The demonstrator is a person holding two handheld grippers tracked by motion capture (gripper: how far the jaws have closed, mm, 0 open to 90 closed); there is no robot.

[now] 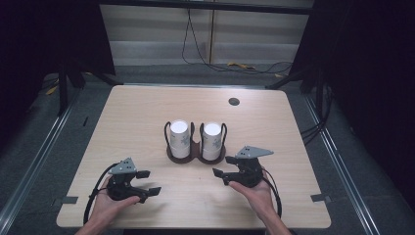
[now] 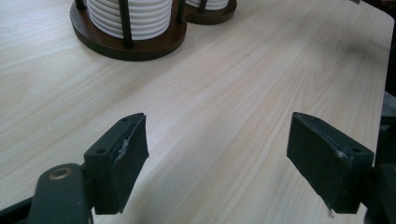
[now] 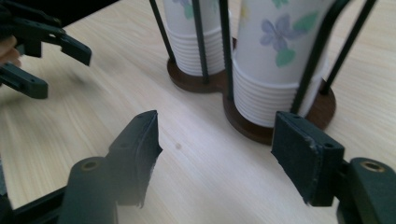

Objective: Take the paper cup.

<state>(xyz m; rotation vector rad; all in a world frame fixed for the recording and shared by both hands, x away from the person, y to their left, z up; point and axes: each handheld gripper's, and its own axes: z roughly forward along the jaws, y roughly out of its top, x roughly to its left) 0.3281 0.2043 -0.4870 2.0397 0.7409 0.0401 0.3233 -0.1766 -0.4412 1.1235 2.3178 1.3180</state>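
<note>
So your right tool is sitting just in front of the cup holder, held up in your right hand near the table's close edge. Its jaws are parted with nothing but bare wood between them, though they look a bit narrower than the left's. From the right gripper view, the nearer stack of paper cups is just ahead and a little to the right of that tool, white with purple flowers and green leaves on the side, rims stacked in ridges at the bottom. The other stack of cups is further ahead and to the left, on the same dark wooden base, and both stand upright inside thin black wire posts. No contact between the pads and the holder, there's a clear bit of table in between.

Your left tool is resting low near the close edge too, cradled in your left hand. Jaws are spread wide, nothing in them. In the left gripper view the holder's round base sits well ahead and off to the left of that tool, with a good stretch of table between.

The two tools are well apart from each other, both pointing inward.
</note>
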